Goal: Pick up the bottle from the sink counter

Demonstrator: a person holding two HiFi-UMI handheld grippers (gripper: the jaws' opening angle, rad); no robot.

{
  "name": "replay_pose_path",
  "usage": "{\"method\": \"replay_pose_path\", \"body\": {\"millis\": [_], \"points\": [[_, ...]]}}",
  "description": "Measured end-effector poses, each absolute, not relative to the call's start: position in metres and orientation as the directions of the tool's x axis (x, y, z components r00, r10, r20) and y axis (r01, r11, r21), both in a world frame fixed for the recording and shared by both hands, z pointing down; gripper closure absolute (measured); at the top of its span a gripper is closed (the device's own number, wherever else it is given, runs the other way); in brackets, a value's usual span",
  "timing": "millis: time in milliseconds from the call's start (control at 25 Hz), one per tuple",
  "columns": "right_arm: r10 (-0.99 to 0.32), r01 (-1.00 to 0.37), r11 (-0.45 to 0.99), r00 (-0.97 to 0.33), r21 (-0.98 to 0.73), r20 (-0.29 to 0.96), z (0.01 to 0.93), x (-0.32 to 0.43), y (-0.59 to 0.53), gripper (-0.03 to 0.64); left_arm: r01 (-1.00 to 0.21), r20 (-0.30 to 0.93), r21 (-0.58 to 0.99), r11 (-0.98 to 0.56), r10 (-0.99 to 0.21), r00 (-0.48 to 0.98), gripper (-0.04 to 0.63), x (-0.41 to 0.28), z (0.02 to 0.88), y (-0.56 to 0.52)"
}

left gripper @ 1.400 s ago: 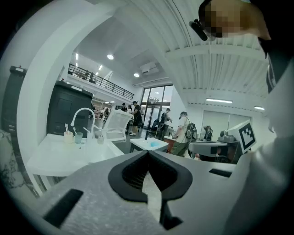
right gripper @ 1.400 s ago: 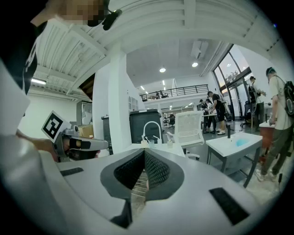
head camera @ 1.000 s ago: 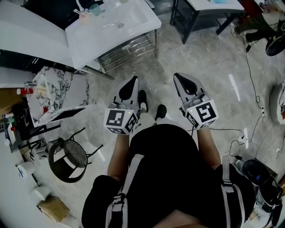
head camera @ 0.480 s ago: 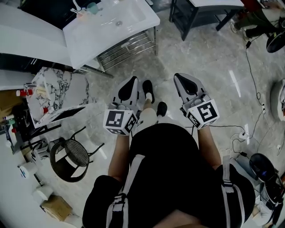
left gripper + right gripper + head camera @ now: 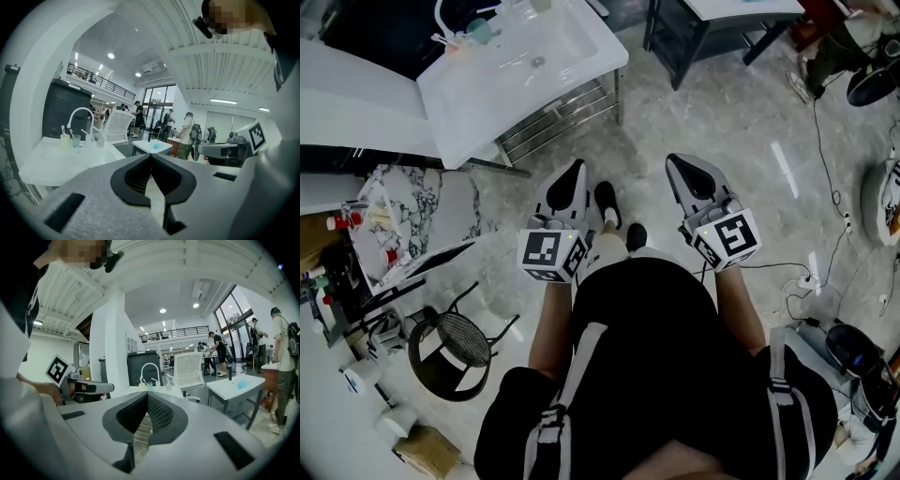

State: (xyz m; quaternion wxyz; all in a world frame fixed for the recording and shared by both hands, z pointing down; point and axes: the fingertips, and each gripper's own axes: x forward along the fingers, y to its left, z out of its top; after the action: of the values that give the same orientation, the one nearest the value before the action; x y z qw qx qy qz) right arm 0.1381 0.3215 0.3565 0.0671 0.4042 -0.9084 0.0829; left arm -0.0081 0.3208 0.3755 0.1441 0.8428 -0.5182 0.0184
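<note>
Head view steeply down; both gripper views level toward the shared, far-off sink counter (image 5: 464, 101) (image 5: 56, 161).

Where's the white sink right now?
In the head view, the white sink sits upper left, ahead of the left gripper, with cups beside its tap.

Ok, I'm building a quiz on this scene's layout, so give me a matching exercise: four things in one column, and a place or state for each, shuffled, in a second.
Things:
1 sink counter
2 black mesh chair
3 left claw
4 marble-topped unit

Places or states:
A shut and empty, over the floor
B head view's top left, white
C lower left, on the floor
D left edge, between counter and chair

Pairs: 1-B, 2-C, 3-A, 4-D.
</note>
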Motion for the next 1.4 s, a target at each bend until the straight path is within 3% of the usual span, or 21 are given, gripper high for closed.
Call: {"method": "replay_pose_path", "body": {"millis": [480, 1400], "points": [[-0.762, -0.777, 0.624, -0.628, -0.082, 0.155, 0.338, 0.121, 0.223, 0.612, -0.856, 0.149, 0.208, -0.473, -0.850, 0.505, 0.577, -0.024, 0.360, 0.221], [-0.814, -0.839, 0.535, -0.543, -0.095, 0.208, 0.353, 0.089, 0.124, 0.614, -0.812, 0.185, 0.272, -0.516, -0.801, 0.570, 0.577, -0.065, 0.386, 0.114]]}}
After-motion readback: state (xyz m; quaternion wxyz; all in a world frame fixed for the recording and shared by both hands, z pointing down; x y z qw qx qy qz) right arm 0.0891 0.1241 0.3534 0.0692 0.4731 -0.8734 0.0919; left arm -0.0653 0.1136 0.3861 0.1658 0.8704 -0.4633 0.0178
